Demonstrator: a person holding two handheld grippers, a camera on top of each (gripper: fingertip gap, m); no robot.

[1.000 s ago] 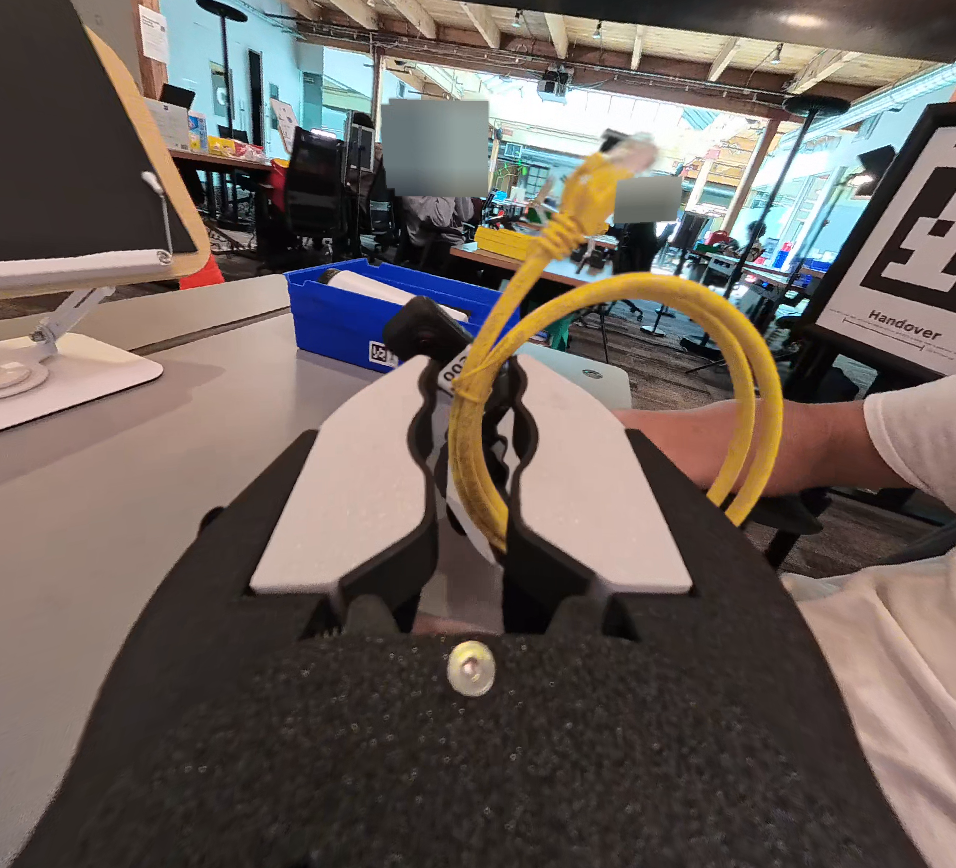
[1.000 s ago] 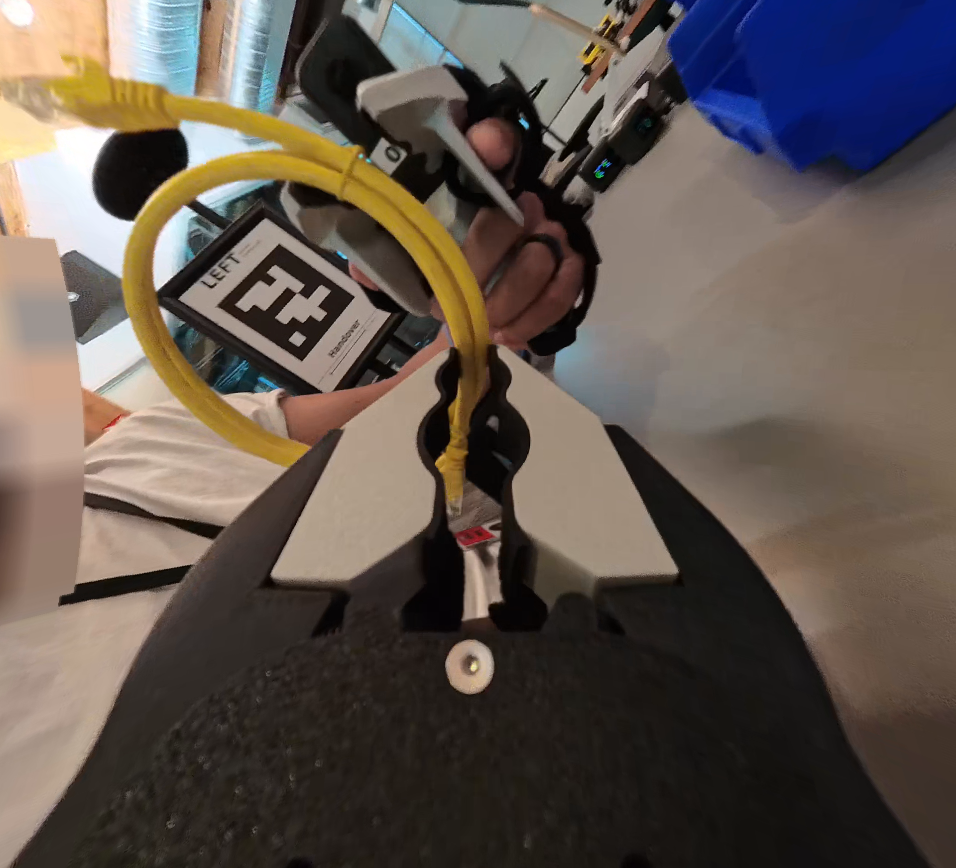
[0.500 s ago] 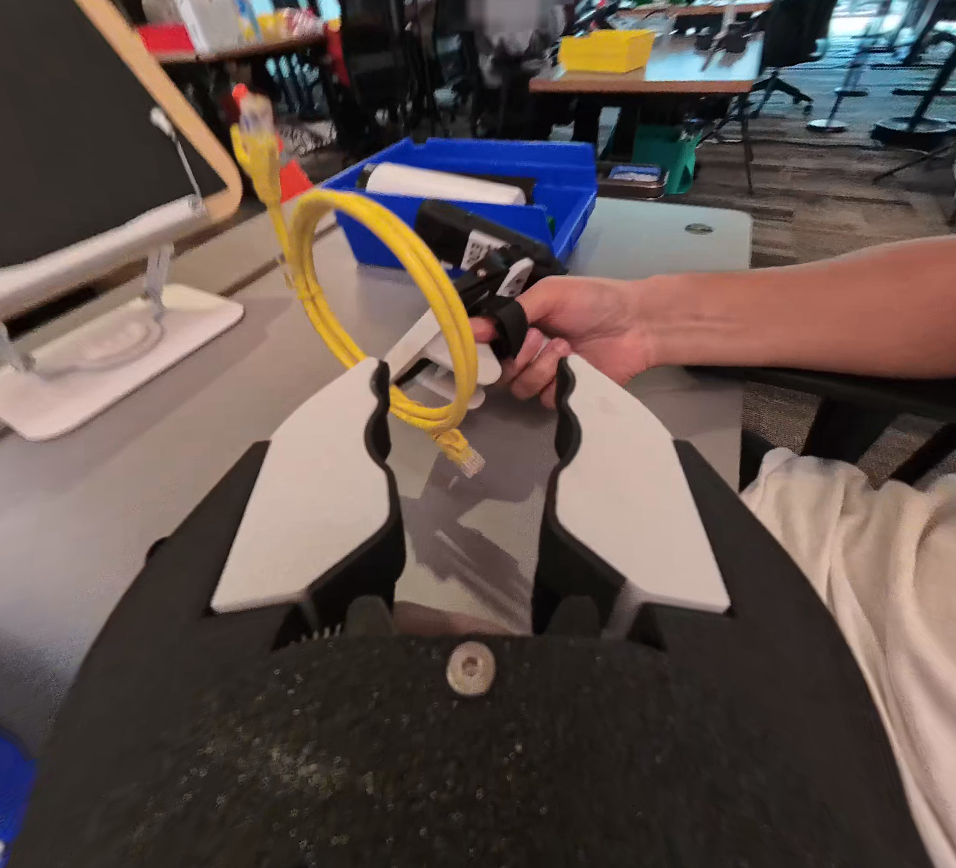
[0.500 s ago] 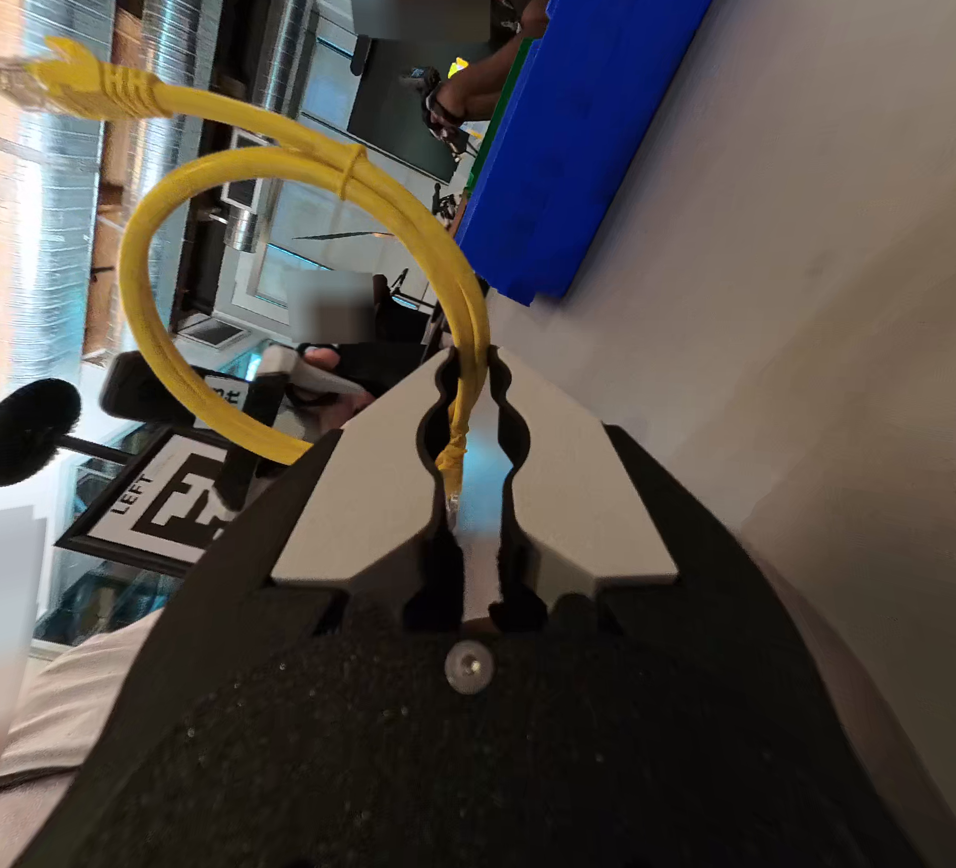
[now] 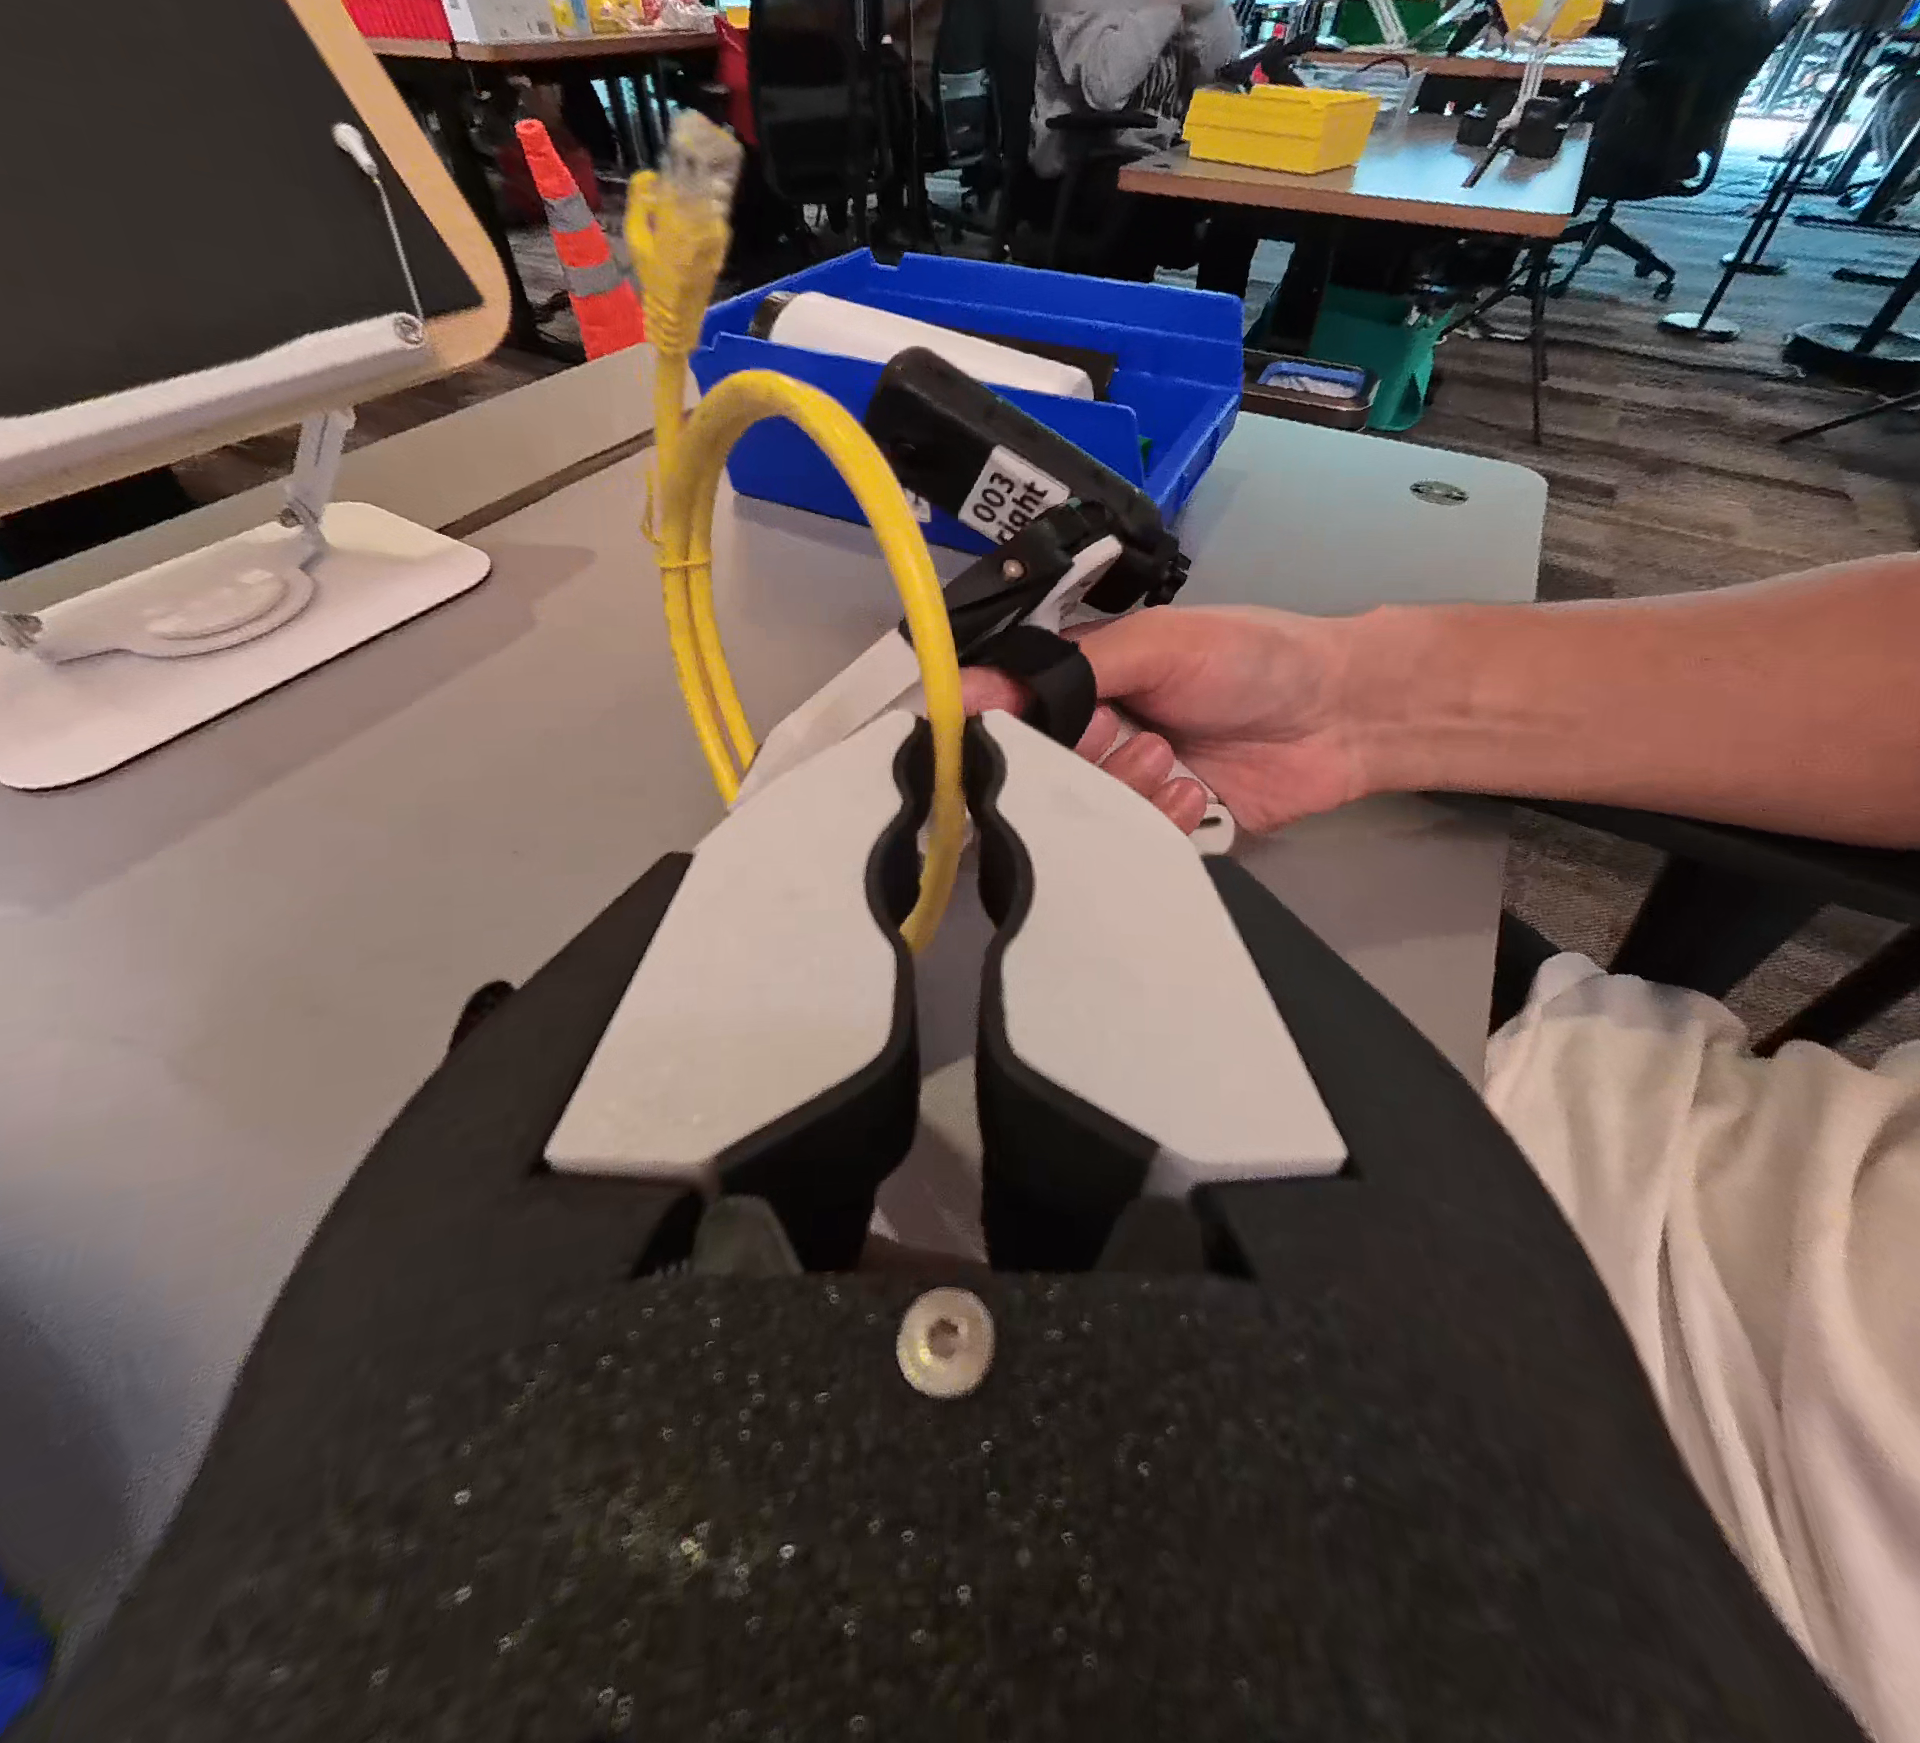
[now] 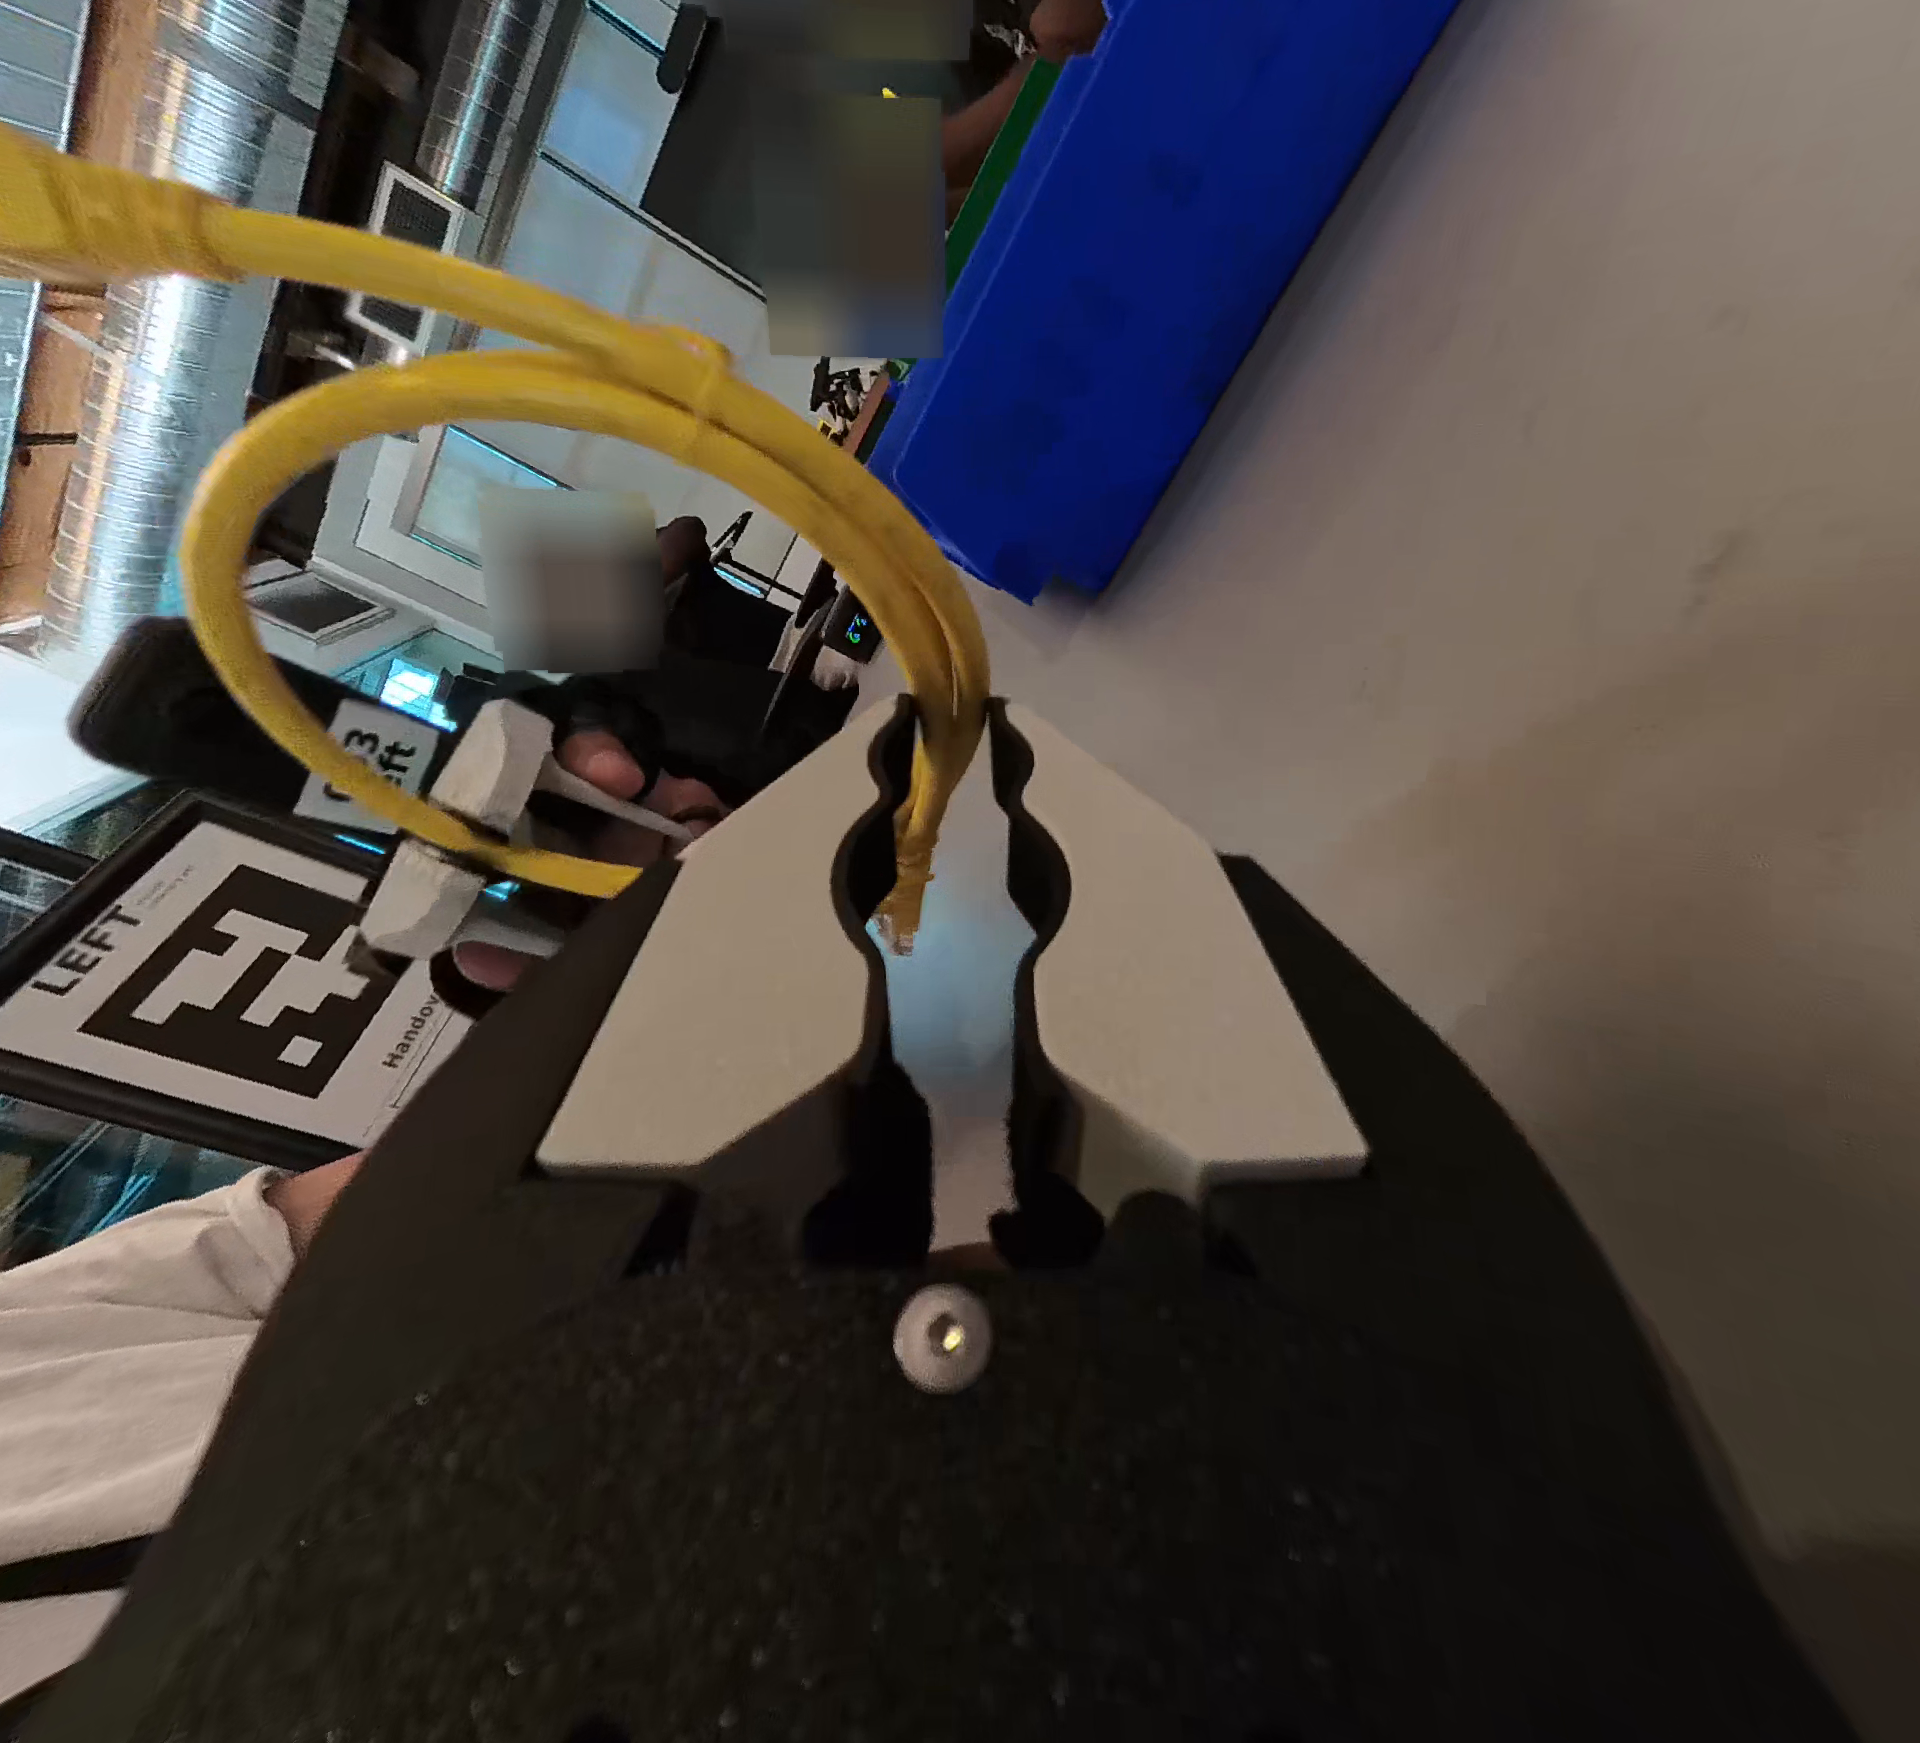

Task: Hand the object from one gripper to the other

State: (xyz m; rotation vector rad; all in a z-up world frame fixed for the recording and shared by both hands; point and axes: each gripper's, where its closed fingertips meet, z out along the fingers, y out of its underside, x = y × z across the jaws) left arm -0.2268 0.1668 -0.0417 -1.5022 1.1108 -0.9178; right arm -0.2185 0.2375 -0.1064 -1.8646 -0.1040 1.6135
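A coiled yellow network cable (image 5: pixel 691 633) is held above the grey table (image 5: pixel 312 914) by both grippers. My left gripper (image 5: pixel 945 737) is shut on the right side of the loop, and one plug end sticks up at the top left. My right gripper (image 6: pixel 951 717) is shut on the cable (image 6: pixel 707 374) next to its other plug end, which lies between the fingers. In the left wrist view the right gripper (image 5: pixel 831 717) sits just beyond my fingertips, held by a hand. In the right wrist view the left gripper (image 6: pixel 457 836) clamps the far side of the loop.
A blue bin (image 5: pixel 1039 322) holding a white roll stands on the table behind the cable; it also shows in the right wrist view (image 6: pixel 1195 239). A tablet stand (image 5: pixel 208 592) is at the left. A framed marker sign (image 6: pixel 208 966) stands beside the person. Spacing between my two grippers at the tips: around 10 centimetres.
One second ago both grippers held the cable. Half a second ago the left gripper was open and apart from it. Now it is shut on the loop again. The right gripper has stayed shut.
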